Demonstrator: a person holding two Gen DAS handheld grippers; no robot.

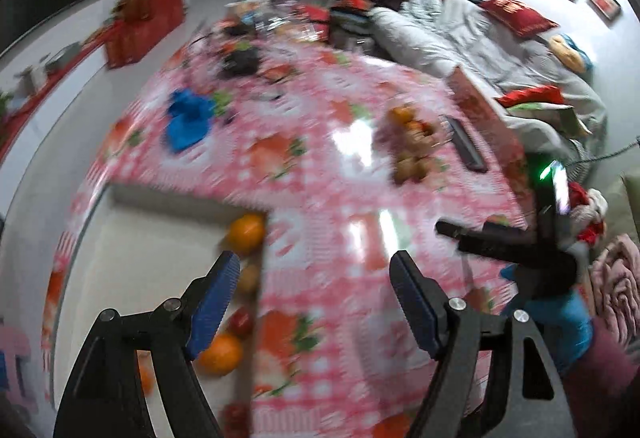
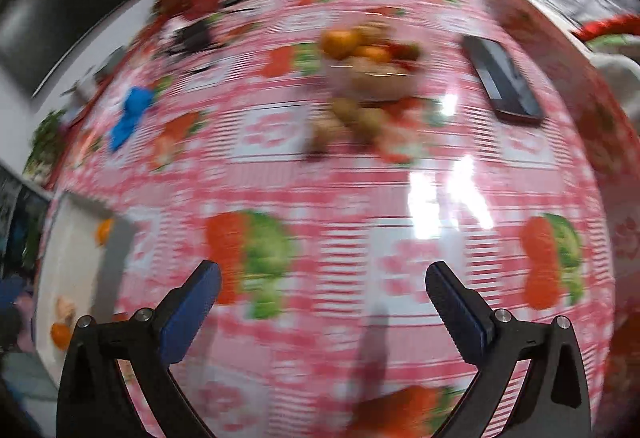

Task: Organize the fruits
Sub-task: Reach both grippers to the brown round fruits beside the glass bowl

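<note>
While both hand-held grippers, left (image 1: 316, 274) and right (image 2: 324, 286), are held wide and empty, the fruit pile (image 2: 362, 77) is seen straight ahead of the right one, which seems nearer.

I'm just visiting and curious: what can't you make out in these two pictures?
- Pile of fruit, both views: motion blur hides whether a bowl holds it.
- White tray, left wrist view: left claw covers some fruit.
- Same tray, right wrist view: cut off at the left edge.

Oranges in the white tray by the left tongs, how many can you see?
2 clear ones: one orange in the tray's far corner, another orange nearer, beside the left tongs. An orange sliver behind the tongs may be a third.
</note>
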